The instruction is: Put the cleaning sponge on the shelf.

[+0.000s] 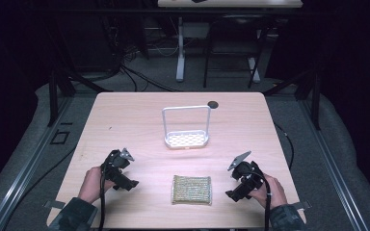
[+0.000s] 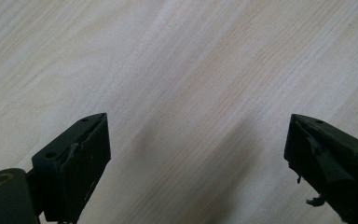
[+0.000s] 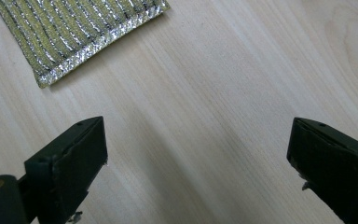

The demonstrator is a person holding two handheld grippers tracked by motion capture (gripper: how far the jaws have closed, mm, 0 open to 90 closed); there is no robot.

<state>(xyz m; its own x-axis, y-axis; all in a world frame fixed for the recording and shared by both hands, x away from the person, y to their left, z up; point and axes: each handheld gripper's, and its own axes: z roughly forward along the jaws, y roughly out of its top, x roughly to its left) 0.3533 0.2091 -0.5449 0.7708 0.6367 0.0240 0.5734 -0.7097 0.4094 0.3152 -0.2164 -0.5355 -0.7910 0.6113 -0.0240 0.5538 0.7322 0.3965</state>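
A gold and silver scouring pad (image 1: 191, 189) lies flat near the table's front edge, between the two hands. Its striped corner (image 3: 79, 32) fills the upper left of the right gripper view. A white rack with a perforated tray and a tall wire hoop (image 1: 186, 130) stands at the table's middle. My left gripper (image 1: 131, 184) is low over the wood, left of the pad, jaws wide open and nothing between them (image 2: 196, 154). My right gripper (image 1: 231, 194) sits just right of the pad, also wide open and empty (image 3: 196, 158).
The light wooden table (image 1: 125, 120) has a small dark round cap (image 1: 213, 104) at its far edge. Beyond it stand table legs and cables on a grey floor. Metal rails run along both sides of the table.
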